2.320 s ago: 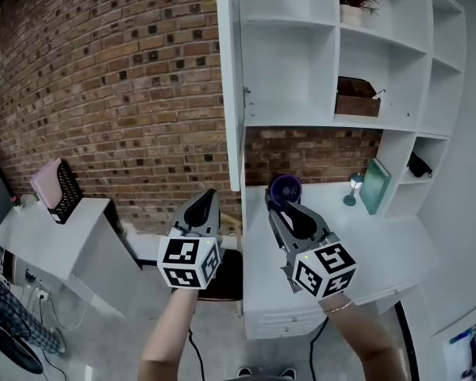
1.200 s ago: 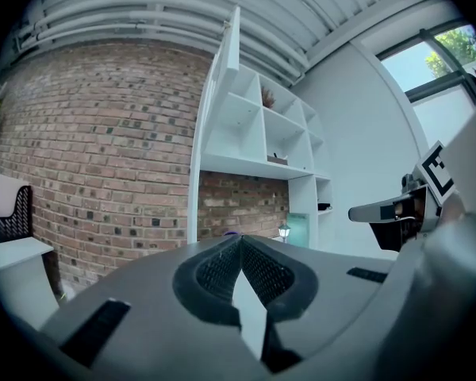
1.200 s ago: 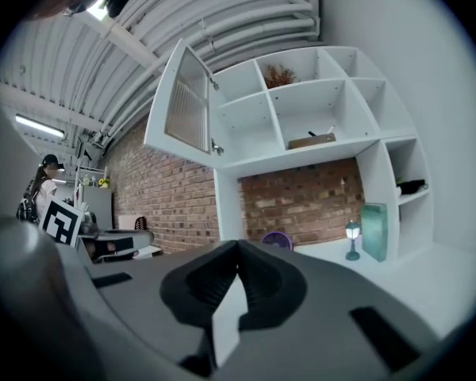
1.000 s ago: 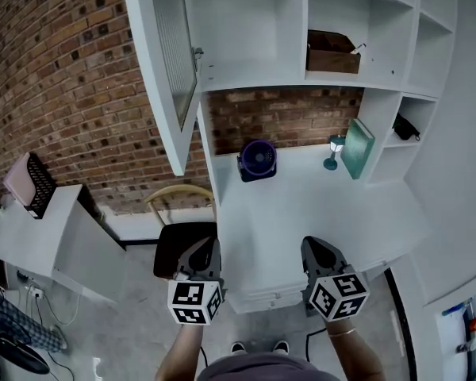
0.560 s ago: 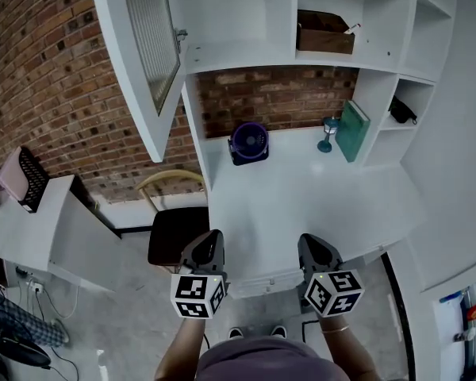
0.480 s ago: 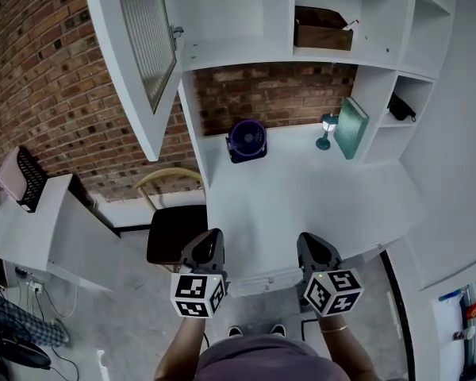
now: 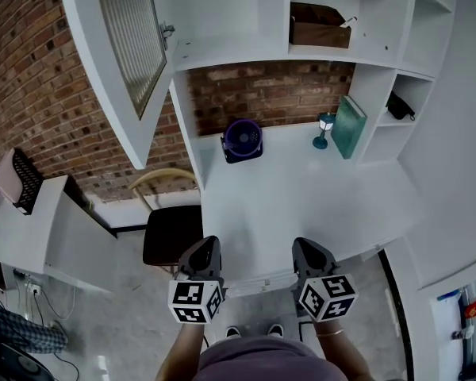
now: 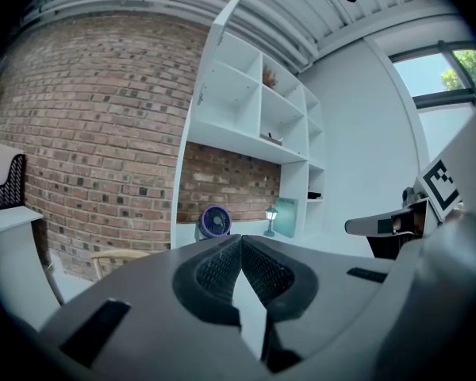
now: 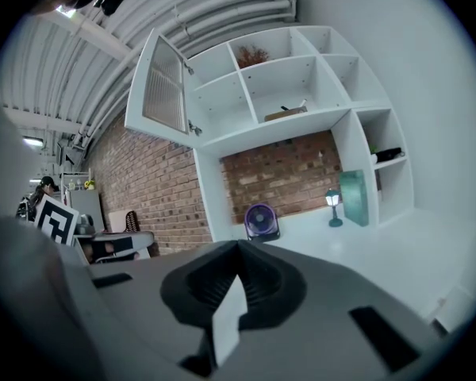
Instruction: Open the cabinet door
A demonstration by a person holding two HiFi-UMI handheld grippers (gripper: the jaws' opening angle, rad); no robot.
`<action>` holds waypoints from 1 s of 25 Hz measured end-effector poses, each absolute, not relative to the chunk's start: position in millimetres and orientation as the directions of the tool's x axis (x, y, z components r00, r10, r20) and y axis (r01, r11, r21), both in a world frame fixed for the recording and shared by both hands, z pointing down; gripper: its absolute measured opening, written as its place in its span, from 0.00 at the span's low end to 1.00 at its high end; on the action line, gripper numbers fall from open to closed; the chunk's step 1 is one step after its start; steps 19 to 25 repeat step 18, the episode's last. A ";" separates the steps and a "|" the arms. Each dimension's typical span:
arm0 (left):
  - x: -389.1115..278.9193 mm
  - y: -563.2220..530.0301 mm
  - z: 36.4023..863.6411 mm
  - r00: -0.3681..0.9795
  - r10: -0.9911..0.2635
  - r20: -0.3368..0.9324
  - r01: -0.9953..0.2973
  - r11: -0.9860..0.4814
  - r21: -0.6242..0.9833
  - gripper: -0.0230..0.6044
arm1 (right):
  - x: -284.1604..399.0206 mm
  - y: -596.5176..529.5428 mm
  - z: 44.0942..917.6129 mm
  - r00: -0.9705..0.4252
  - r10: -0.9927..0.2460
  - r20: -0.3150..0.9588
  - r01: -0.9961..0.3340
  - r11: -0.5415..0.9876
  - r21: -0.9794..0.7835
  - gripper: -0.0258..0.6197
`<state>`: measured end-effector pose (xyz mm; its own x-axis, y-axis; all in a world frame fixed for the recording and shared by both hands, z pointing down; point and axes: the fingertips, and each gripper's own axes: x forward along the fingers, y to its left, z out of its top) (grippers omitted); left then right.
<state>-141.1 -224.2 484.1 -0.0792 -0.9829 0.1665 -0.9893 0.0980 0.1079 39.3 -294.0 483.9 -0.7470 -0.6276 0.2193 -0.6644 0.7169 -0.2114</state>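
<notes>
The white cabinet door [image 7: 119,54] with a ribbed glass pane stands swung open to the left of the shelf unit [image 7: 230,50]. It shows edge-on in the left gripper view [image 8: 222,18] and from the front in the right gripper view [image 9: 163,86]. My left gripper [image 7: 206,247] is low, near the desk's front edge and far from the door. Its jaws are shut with nothing between them [image 8: 240,240]. My right gripper [image 7: 301,247] hangs beside it, also shut and empty [image 9: 238,246]. Neither touches the cabinet.
On the white desk [image 7: 301,197] stand a purple fan [image 7: 242,140], a small lamp [image 7: 324,129] and a teal book [image 7: 349,125]. A wooden box [image 7: 320,26] sits on a shelf. A chair [image 7: 170,232] stands left of the desk, and a side table [image 7: 40,236] further left.
Both grippers have sunk and drawn back from the cabinet toward the desk's front edge. The door stays open. Both pairs of jaws stay shut.
</notes>
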 end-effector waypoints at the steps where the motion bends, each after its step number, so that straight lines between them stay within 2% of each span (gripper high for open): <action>1: -142.3 -223.6 485.0 -0.083 -0.982 0.169 -0.989 0.102 0.109 0.04 | 39.2 -294.8 484.2 -0.748 -0.626 0.220 -0.663 0.717 -0.212 0.04; 25: -132.9 -223.0 496.2 -0.094 -0.977 0.193 -0.984 0.120 0.130 0.04 | 57.1 -298.4 487.0 -0.750 -0.625 0.216 -0.661 0.712 -0.236 0.04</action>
